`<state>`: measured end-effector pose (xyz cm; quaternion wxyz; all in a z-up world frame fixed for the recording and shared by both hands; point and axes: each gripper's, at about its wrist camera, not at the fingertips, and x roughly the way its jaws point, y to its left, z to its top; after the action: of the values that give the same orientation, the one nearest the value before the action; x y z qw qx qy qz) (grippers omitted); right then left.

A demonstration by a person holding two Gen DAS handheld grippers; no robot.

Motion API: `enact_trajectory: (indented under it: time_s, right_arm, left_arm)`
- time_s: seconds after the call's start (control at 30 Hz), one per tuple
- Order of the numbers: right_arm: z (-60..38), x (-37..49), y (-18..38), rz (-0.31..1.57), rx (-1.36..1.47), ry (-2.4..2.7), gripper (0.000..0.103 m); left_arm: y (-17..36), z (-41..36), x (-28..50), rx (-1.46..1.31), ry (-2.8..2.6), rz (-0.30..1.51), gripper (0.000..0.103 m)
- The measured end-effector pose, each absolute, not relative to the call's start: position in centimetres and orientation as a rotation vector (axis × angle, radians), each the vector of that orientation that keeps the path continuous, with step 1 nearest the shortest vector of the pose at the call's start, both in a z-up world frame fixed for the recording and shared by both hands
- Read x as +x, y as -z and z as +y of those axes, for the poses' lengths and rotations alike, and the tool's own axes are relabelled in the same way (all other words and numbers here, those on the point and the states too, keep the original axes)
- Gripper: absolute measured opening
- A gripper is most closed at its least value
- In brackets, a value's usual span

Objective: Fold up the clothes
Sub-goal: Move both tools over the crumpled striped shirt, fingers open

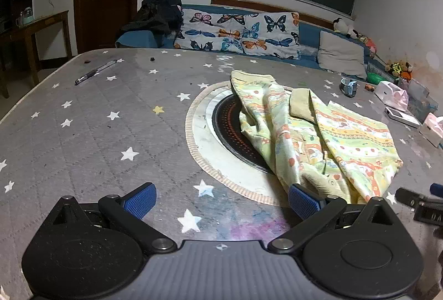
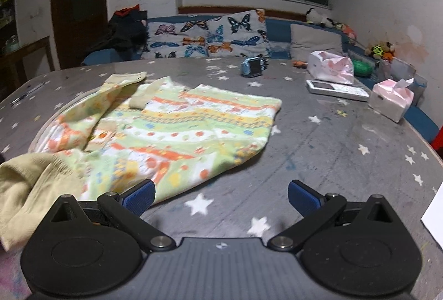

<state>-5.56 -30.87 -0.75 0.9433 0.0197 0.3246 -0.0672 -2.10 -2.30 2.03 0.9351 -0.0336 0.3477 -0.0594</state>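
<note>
a grey table (image 1: 91, 139) printed with white stars fills both views, with a round dark plate (image 1: 235, 131) set into its middle inside a pale ring. behind it runs a blue sofa (image 1: 307, 31) carrying a butterfly-print pillow (image 1: 238, 32), a plain grey cushion (image 1: 342, 54) and a heap of dark clothes (image 1: 157, 13).

the garment (image 2: 171, 125), a small top in pale green and yellow with orange patterned bands, lies crumpled on the table, partly over the round plate. one sleeve reaches away toward the sofa; a ribbed cream cuff (image 2: 30, 189) lies at the near edge, left of the right gripper.

the left gripper (image 1: 221, 201) hangs over bare table with its blue pads spread wide; its right pad sits just at the garment's near hem, nothing between the fingers. the right gripper (image 2: 221, 200) is likewise spread wide and holds nothing; its left pad is just in front of the cloth's edge.

smaller things: two pink-and-white tissue packs (image 2: 390, 97), a flat white device (image 2: 336, 89), a blue toy watch (image 2: 253, 67), and a pen (image 1: 95, 71) on the far left.
</note>
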Motion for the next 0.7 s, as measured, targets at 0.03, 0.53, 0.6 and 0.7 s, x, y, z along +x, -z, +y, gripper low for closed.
enact_trajectory:
  time_s: [0.03, 0.53, 0.6, 0.7]
  right_arm:
    - [-30.6, -5.8, 0.7, 0.664, 0.041, 0.13, 0.103]
    - [-28.9, -8.8, 0.8, 0.677, 0.076, 0.086, 0.103]
    - [-28.6, -9.2, 0.9, 0.677, 0.075, 0.087, 0.103]
    - [-28.4, -9.6, 0.9, 0.678, 0.083, 0.085, 0.103]
  left_arm:
    - [-2.1, -2.3, -2.2, -0.072, 0.124, 0.71, 0.103]
    - [-1.9, -3.7, -3.9, -0.079, 0.14, 0.729, 0.103]
    - [-1.8, -3.9, -4.1, -0.074, 0.14, 0.735, 0.103]
    - [-1.5, -4.2, -4.4, -0.069, 0.14, 0.746, 0.103]
